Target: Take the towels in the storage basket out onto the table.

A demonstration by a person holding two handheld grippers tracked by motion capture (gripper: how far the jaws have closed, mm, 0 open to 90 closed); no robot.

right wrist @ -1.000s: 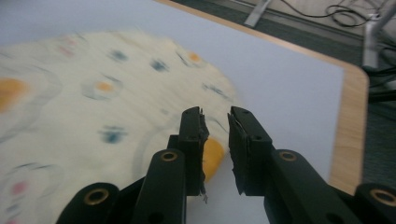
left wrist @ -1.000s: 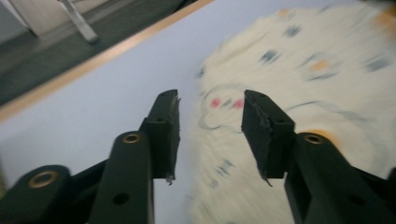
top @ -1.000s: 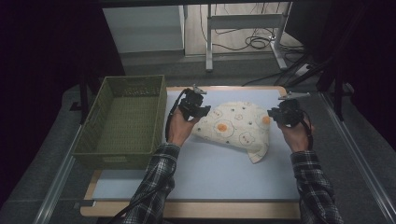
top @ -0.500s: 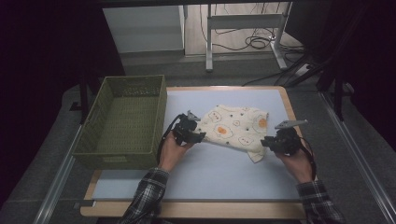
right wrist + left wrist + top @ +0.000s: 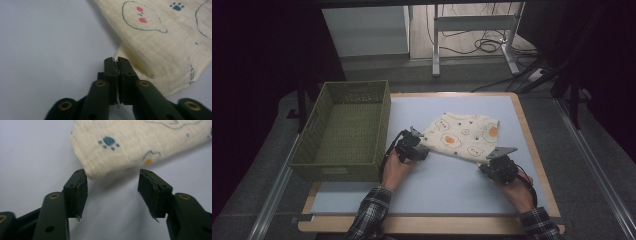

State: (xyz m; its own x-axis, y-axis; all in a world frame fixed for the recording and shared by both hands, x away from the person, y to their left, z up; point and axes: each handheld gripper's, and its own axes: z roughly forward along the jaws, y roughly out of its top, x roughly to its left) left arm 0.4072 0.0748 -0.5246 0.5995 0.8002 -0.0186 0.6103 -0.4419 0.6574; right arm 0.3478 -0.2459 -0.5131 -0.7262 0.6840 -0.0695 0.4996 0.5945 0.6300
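A cream cloth printed with cartoon faces and paw marks lies flat on the pale blue mat. At the cloth's left corner my left gripper rests low on the mat. In the left gripper view it stands open, its jaws having just been opening. The folded corner of the cloth lies just past the tips, not pressed between the pads. At the cloth's near right corner my right gripper has just closed. In the right gripper view it pinches a thin edge of the cloth.
A green slatted basket stands along the mat's left side, close to my left hand. The wooden table edge runs at the right. Table legs and cables lie on the floor beyond the far edge.
Both hands came down and toward the near edge, drawing the cloth with them. It went from a raised hump to lying flat. The left jaws spread apart off the corner; the right stayed pinched.
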